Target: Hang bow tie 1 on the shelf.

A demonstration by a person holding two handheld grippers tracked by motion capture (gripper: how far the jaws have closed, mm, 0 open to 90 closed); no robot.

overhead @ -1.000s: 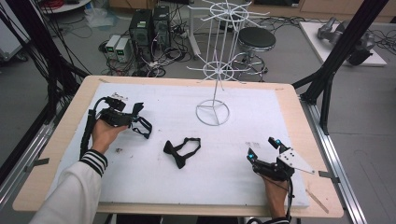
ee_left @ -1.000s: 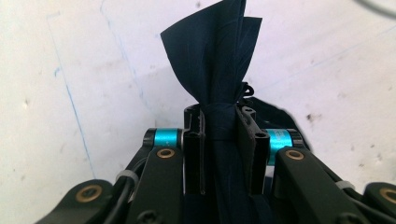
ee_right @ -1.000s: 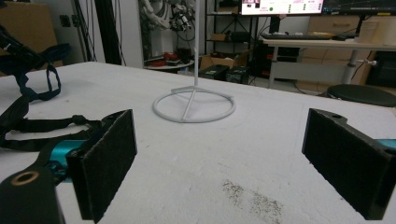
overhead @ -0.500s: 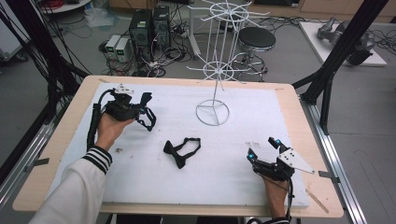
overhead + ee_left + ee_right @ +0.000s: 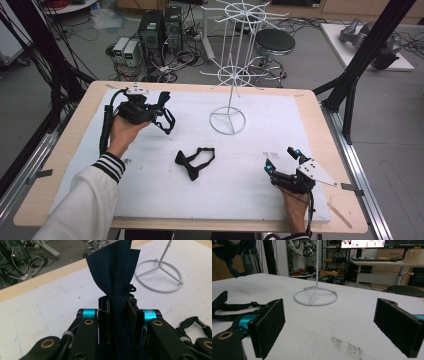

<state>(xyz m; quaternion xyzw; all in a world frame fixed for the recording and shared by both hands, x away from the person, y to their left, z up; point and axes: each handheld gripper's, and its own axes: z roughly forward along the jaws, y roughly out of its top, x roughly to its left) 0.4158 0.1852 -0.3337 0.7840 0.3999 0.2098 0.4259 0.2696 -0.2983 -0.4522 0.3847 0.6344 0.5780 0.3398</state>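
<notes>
My left gripper (image 5: pixel 161 101) is lifted above the far left of the white mat (image 5: pixel 250 185), shut on a dark navy bow tie (image 5: pixel 113 267). The tie's cloth fans out past the pads in the left gripper view, and its strap (image 5: pixel 167 122) hangs below the gripper. A second, black bow tie (image 5: pixel 195 161) lies flat mid-mat, also seen as a strap (image 5: pixel 227 307) in the right gripper view. My right gripper (image 5: pixel 281 159) rests at the front right, jaws open, nothing between the pads (image 5: pixel 270 325). A white wire display stand (image 5: pixel 227 120) rises at the far middle.
The stand's ring base (image 5: pixel 315 296) sits ahead of the right gripper, with its hooked arms (image 5: pixel 235 77) spreading overhead. Black frame posts (image 5: pixel 350 85) flank the wooden table (image 5: pixel 320 125). Computers and cables lie on the floor beyond.
The left gripper has risen and moved right toward the stand, carrying the navy bow tie. The right gripper and the black bow tie have stayed put.
</notes>
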